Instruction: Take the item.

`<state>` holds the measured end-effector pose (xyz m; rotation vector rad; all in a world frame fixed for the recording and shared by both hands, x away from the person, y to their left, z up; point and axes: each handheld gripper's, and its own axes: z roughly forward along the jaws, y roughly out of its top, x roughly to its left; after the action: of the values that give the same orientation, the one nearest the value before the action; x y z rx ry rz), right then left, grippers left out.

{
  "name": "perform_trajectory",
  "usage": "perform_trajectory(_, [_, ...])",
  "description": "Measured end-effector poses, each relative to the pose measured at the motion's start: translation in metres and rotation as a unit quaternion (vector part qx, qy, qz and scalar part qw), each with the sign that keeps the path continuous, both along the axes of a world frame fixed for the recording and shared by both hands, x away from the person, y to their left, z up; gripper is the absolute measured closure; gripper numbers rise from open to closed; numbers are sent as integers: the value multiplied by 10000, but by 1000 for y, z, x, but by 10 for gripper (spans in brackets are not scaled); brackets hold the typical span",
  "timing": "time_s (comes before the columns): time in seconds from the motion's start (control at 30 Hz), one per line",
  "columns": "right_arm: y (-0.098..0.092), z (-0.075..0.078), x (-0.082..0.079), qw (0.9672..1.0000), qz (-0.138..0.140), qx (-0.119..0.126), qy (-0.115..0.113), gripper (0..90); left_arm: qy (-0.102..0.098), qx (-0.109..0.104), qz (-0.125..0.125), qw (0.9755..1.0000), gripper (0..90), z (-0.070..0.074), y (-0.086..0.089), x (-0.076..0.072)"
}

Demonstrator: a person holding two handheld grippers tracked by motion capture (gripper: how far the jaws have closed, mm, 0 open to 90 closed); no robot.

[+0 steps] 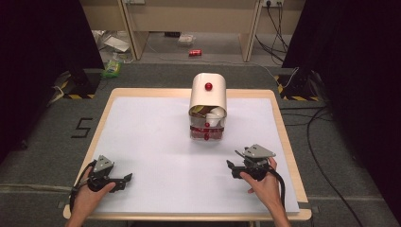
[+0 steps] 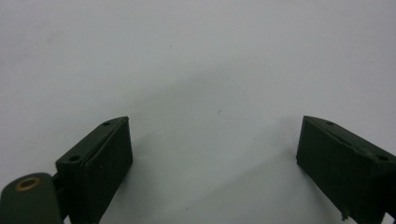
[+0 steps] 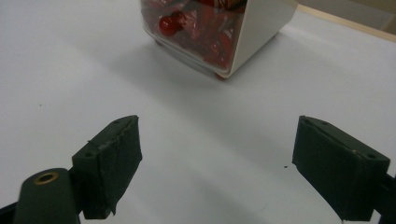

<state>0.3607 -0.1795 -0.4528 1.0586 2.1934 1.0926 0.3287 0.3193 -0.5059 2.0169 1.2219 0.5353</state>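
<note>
The white container point(image 1: 208, 106) with the red knob point(image 1: 208, 86) on its rounded lid stands ahead of the right claw point(image 1: 231, 167) and a little to that claw's left, well apart from it, with bare white counter point(image 1: 151, 142) between. In the right claw's own view the container point(image 3: 243, 28) sits straight beyond the gap between the jaws, slightly left of centre, one lower corner turned toward the claw, so a forward reach would meet a corner rather than a flat face. The container's long axis runs up and down; the lid tilts back, leaving a mouth open toward the person.

The right claw is open, its jaws standing wide with nothing between them. The left claw point(image 1: 126, 179) is also open and empty, and in its own view the jaws frame bare counter point(image 2: 196, 70). It lies far to the container's left and farther from it, so the right hand point(image 1: 265, 187) is the nearer one.

Hard to read: the contents. Red, shiny wrapped pieces point(image 3: 196, 23) show through the clear lower front, and pale and dark shapes sit in the mouth, too small to name. In the right claw's view the container's top is cut off by the frame edge
</note>
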Motion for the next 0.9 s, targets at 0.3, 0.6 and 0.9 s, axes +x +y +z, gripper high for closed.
perform_trajectory(0.3, [10, 27, 8, 9995, 168, 23, -264, 172, -8, -15, 11, 10000, 100, 0, 0, 0])
perform_trajectory(0.6, [27, 60, 16, 9975, 415, 170, -552, 192, -8, -22, 14, 10000, 100, 0, 0, 0])
perform_trajectory(0.9, [33, 67, 19, 9973, 471, 171, -545, 199, -9, -20, 14, 10000, 100, 0, 0, 0])
